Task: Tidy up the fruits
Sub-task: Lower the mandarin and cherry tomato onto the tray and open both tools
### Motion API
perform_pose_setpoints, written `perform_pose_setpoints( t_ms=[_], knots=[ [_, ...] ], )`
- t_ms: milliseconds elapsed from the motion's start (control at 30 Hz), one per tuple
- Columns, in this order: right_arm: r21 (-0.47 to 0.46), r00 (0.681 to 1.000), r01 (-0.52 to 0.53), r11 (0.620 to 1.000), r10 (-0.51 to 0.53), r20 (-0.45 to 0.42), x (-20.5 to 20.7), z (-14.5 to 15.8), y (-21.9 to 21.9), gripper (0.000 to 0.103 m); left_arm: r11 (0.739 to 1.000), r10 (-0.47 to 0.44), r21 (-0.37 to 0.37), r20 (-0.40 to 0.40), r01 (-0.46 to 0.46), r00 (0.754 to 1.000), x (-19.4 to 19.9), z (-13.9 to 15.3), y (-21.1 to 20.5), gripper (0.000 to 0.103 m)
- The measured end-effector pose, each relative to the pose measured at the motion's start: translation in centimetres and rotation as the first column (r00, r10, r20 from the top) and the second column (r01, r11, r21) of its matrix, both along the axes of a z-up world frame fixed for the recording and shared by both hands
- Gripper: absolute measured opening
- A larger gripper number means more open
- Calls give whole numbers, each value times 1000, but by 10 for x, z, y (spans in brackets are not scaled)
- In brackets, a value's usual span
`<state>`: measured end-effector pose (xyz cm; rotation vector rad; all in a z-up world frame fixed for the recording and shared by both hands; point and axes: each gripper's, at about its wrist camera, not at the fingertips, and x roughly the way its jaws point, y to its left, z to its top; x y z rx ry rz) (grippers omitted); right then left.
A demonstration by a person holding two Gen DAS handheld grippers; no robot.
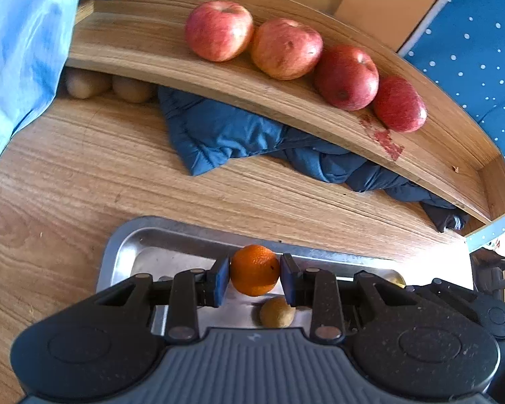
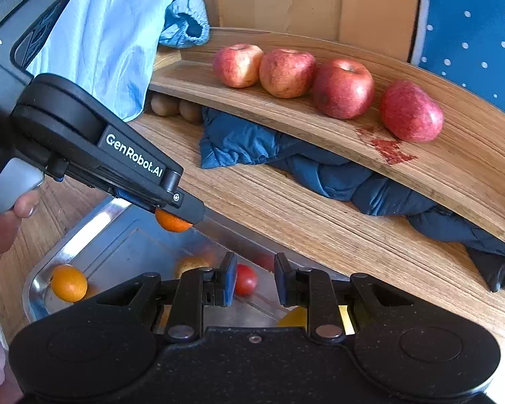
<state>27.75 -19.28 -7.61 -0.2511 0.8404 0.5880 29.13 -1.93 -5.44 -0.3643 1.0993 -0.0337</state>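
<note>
My left gripper (image 1: 255, 277) is shut on a small orange (image 1: 255, 269), held above the metal tray (image 1: 124, 249); the right wrist view shows the same orange (image 2: 172, 222) under the left gripper's fingers. A brown kiwi (image 1: 276, 312) lies in the tray below it. My right gripper (image 2: 254, 281) stands open over the tray (image 2: 94, 232), nothing between its pads, with a small red fruit (image 2: 246, 279) beneath. Another orange (image 2: 69, 282), a pale fruit (image 2: 190, 264) and a yellow fruit (image 2: 294, 318) lie in the tray. Several red apples (image 1: 284, 48) line the upper wooden shelf (image 1: 144, 43).
A dark blue jacket (image 1: 232, 134) is stuffed under the shelf on the wooden table (image 1: 67, 175). Two kiwis (image 1: 109, 87) sit under the shelf at the left. Light blue cloth (image 1: 20, 43) hangs at the left. A hand (image 2: 6, 225) holds the left gripper's handle.
</note>
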Motion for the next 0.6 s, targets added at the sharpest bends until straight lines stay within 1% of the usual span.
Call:
perform_pose_setpoints(
  t_ms=[267,433,500,533,600],
  knots=[
    [-9,1000,-9,1000,9,5,-1,2,3,28,1000,8,2,-52,-8,999,-1,-10,7,35],
    [-11,1000,25,1000,-25,1,-3,2,1,33,1000,-8,12,-82,9,997,0,-16,8,35],
    [-10,999,40,999,-40,3,-4,2,1,37,1000,-14,23,-89,16,996,1,-17,8,45],
    [-10,999,50,999,-50,4,-4,2,1,41,999,-16,30,-93,19,996,1,-17,9,47],
    [-7,998,66,998,-66,7,-5,2,1,45,999,-22,41,-100,26,995,2,-18,9,55]
  ],
)
